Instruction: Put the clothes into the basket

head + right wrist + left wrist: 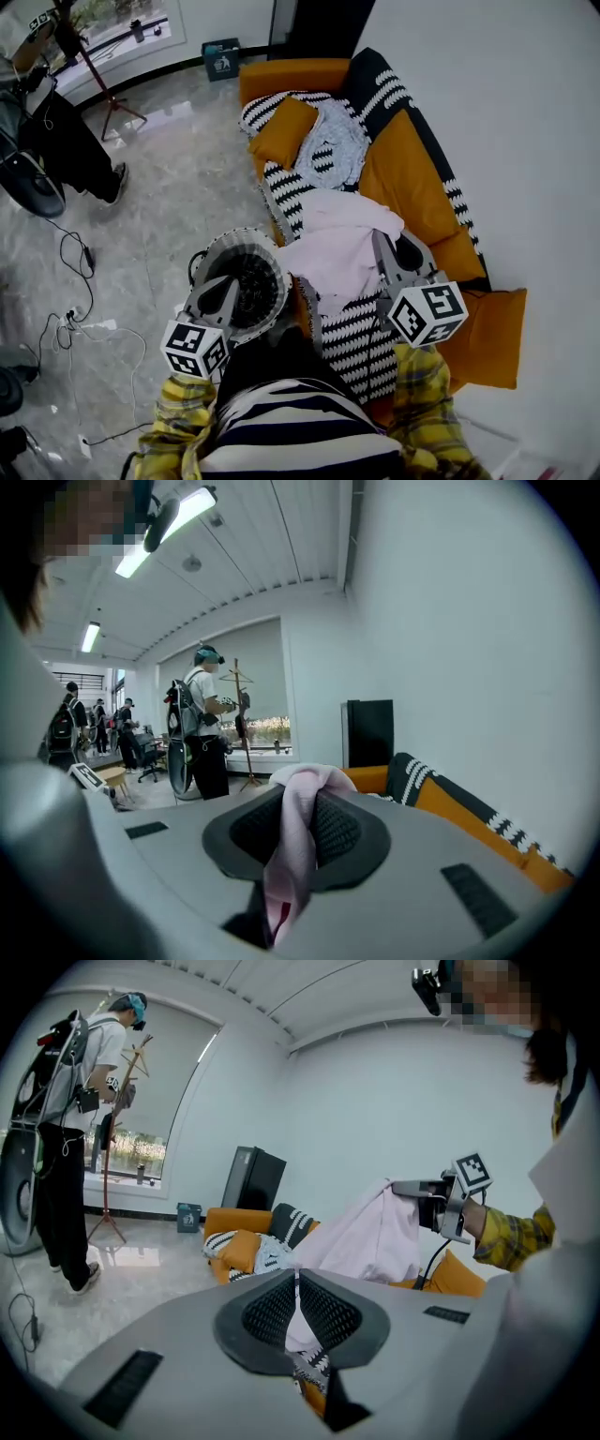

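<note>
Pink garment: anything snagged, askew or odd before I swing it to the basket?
Nothing stands out. The pink garment hangs bunched from the right gripper, with an edge pinched in the left gripper near the basket, which stands upright beside the sofa. A grey patterned garment lies on the sofa.

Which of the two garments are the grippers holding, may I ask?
The pale pink garment, between left gripper and right gripper; the grey patterned garment lies on the sofa.

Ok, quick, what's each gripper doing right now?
Left gripper: fingers closed; whether they hold anything cannot be told.
Right gripper: closed on the pink garment.
</note>
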